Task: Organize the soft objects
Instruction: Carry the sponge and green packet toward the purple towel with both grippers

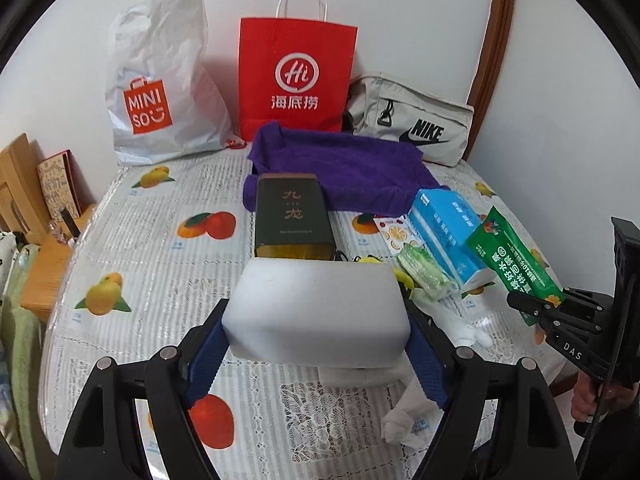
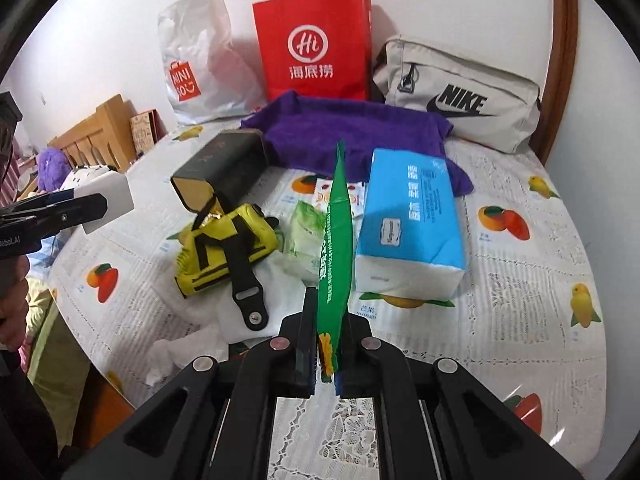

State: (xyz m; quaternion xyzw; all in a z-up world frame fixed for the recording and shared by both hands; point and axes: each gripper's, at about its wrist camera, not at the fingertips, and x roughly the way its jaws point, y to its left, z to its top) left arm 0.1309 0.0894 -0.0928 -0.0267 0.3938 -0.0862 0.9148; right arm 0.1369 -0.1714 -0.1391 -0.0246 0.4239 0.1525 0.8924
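Left gripper (image 1: 318, 354) jaws clamp a white sponge (image 1: 318, 312); at three o'clock, right gripper (image 2: 326, 354) jaws pinch a green packet (image 2: 335, 248) above the table (image 2: 520, 320).

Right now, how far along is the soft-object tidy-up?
Done: nothing looks sorted yet. In hand: left gripper clamps the white foam block; right gripper pinches the green packet. Left on the table: blue tissue pack, yellow pouch, purple towel, small green wipes pack.
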